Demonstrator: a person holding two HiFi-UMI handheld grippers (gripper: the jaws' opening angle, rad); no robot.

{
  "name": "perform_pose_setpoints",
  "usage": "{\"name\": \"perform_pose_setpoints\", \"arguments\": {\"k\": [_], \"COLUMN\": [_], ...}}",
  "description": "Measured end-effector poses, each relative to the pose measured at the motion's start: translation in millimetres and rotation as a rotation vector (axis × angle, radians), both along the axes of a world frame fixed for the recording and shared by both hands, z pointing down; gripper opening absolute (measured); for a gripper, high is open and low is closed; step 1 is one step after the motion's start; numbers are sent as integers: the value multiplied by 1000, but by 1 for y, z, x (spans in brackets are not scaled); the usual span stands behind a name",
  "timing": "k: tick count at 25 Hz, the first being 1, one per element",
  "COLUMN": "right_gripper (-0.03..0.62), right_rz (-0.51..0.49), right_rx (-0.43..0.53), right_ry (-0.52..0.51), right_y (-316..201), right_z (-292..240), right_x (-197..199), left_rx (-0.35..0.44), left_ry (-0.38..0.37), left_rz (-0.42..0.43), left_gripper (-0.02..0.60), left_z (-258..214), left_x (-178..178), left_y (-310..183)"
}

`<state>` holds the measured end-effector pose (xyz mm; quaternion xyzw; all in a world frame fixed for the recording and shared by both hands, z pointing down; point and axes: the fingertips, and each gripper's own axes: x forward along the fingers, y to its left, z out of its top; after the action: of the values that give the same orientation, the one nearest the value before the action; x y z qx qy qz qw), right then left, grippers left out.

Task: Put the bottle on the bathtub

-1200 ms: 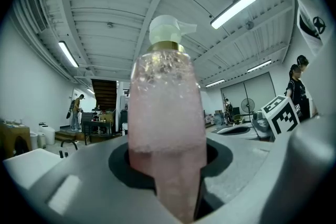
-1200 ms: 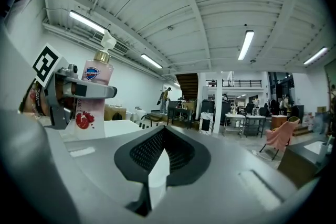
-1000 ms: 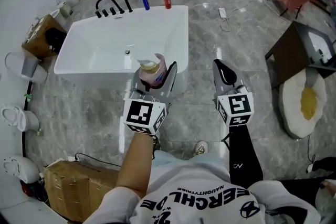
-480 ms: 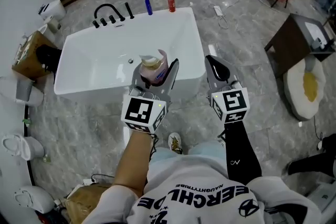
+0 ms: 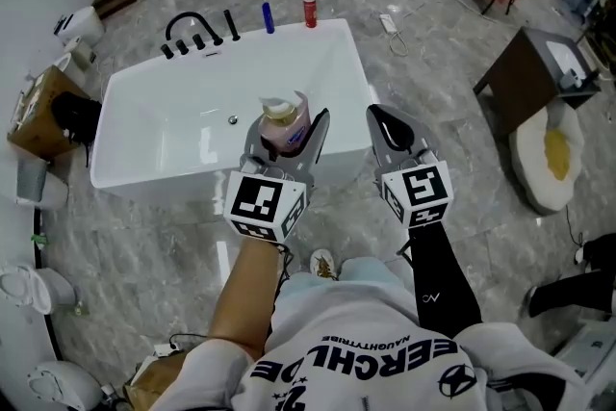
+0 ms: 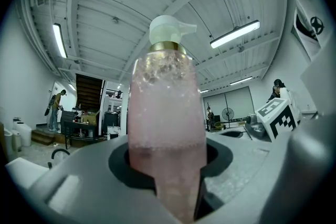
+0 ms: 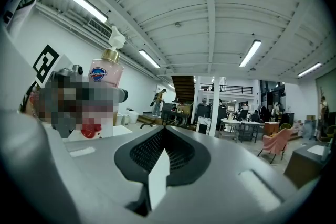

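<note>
Pump bottle [image 6: 165,107], pink, clamped upright in left tool [image 5: 287,135] above near rim of bathtub [image 5: 164,140]; right tool [image 5: 387,124], jaws together and empty, beside that rim's right end.

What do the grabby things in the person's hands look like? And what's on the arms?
The left tool and the right tool are both grey, each with two long curved jaws that have black pads inside. Each carries a white cube printed with black square patterns. The right arm wears a black sleeve with a tiny white logo. The left arm has no long sleeve.
</note>
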<state>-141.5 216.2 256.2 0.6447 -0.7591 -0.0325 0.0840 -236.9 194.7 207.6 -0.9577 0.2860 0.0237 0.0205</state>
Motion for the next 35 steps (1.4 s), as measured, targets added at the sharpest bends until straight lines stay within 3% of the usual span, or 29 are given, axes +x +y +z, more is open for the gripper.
{"name": "perform_pose_setpoints", "arguments": {"k": [12,21,28,32,35], "right_gripper": [29,29,29,29,29], "right_rz": [59,52,7,-49,-115], "right_rx": [-19,30,26,-7,26], "right_ry": [10,42,91,97,87], "right_y": [-27,-93,-188,-268,-337], "right_z": [12,14,42,55,55], "right_x": [9,42,101,153,196], "left_rx": [-9,42,34,8,16], "left_ry": [-27,-40,-27,-28,-32], "left_rz": [14,12,-38,-91,-140], "left_gripper": [192,192,192,192,191], "left_z": [18,28,59,75,86], "left_x": [-6,29,88,140,181], "left_y": [-51,-115,-214,-291,-358]}}
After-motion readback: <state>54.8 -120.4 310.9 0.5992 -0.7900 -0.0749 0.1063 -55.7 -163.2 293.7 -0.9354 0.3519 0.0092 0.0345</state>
